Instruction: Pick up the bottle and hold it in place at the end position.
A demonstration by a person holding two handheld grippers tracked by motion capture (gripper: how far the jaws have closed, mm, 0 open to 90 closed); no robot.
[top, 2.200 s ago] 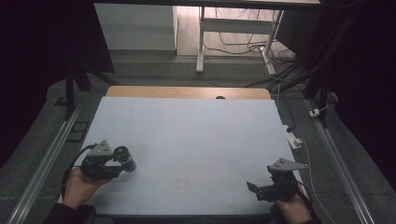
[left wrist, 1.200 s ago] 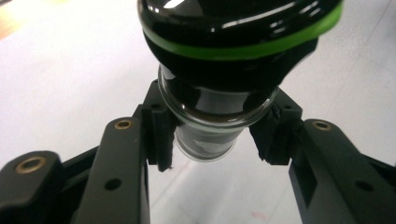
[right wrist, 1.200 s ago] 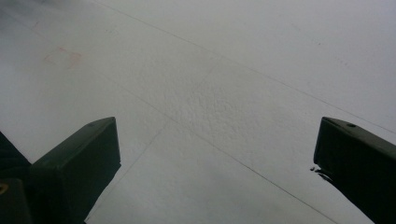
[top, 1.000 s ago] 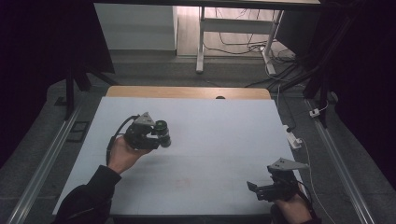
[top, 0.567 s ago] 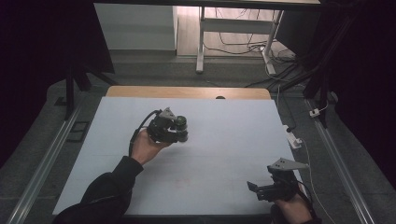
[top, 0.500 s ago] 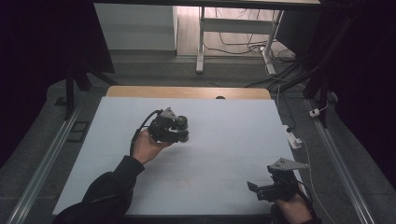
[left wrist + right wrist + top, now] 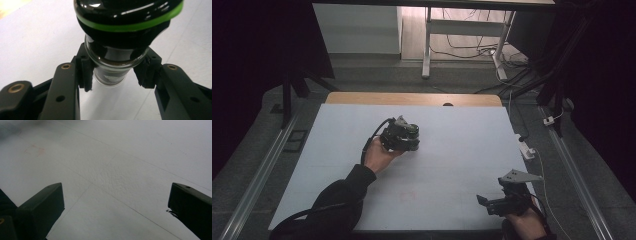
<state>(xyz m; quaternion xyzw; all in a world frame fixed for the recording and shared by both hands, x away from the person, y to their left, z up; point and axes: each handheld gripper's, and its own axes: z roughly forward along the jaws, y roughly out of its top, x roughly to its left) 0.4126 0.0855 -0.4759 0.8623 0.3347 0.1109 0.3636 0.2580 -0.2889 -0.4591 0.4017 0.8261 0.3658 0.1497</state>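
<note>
The left gripper (image 7: 113, 75) has its two black jaws pressed against the sides of a dark glass jar (image 7: 117, 62), one pad on each side of the narrower glass part just below the jar's black lid with a bright green band (image 7: 130, 23). The jar looms large in the upper middle of the left gripper view, with the white table surface (image 7: 32, 45) behind it. From the high view, the left gripper (image 7: 401, 136) sits a little left of the frame's centre, over the white table top (image 7: 462, 135), the person's left hand (image 7: 379, 156) wrapped around it and a dark sleeve (image 7: 337, 197) running down to the lower left.

The right gripper (image 7: 115, 202) stands wide apart, its jaws at the lower left and lower right corners of its own view with nothing between them but the pale, faintly textured table. In the high view it (image 7: 502, 200) rests low at the lower right of the frame, near the table's front edge, well apart from the left one.

Beyond the table's far wooden edge (image 7: 412, 98), cables (image 7: 472, 50) lie on the floor at the top of the frame.
</note>
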